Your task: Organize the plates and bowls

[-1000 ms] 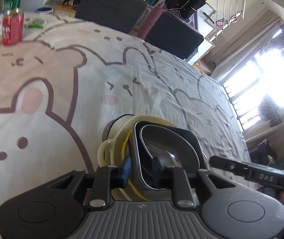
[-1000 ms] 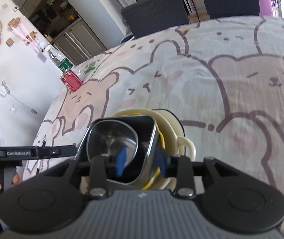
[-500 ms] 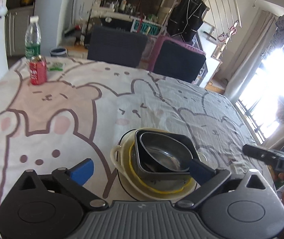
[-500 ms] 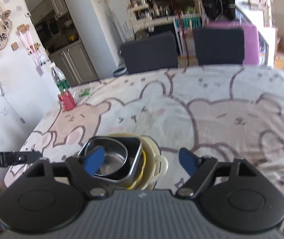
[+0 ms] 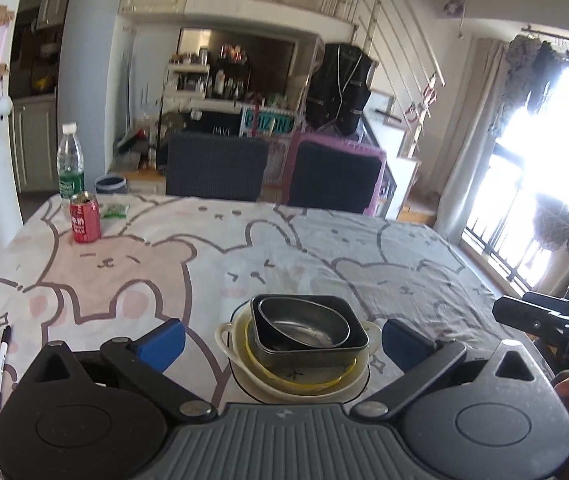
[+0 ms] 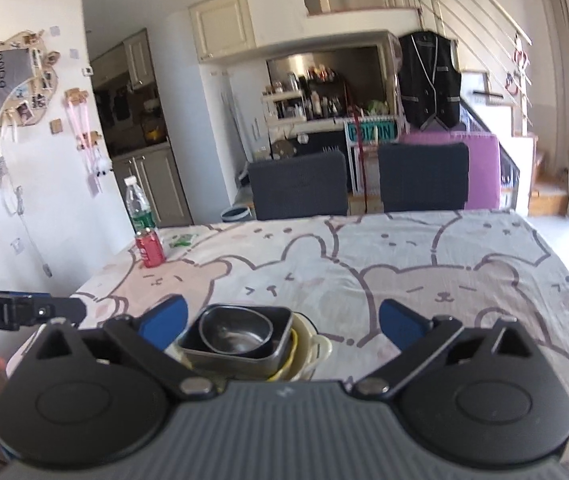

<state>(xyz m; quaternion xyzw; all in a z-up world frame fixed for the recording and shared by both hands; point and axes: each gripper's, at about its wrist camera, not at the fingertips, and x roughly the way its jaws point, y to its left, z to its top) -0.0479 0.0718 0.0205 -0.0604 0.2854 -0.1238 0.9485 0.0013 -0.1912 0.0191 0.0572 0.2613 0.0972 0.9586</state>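
Daylit, window (image 5: pixel 532 184) glare blown out, fisheye-warped edges.

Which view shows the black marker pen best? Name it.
Left wrist view: the black marker pen lies in full on the tablecloth at the left edge. In the right wrist view no pen appears.

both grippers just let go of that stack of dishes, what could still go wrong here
1. The metal bowl sits tilted inside the dark square dish, not nested flat, so a nudge could make it rock or slide.
2. The left hand-held gripper and right hand-held gripper have just opened, and the stack lies between their fingers; a sideways pull-back might clip the cream bowl.
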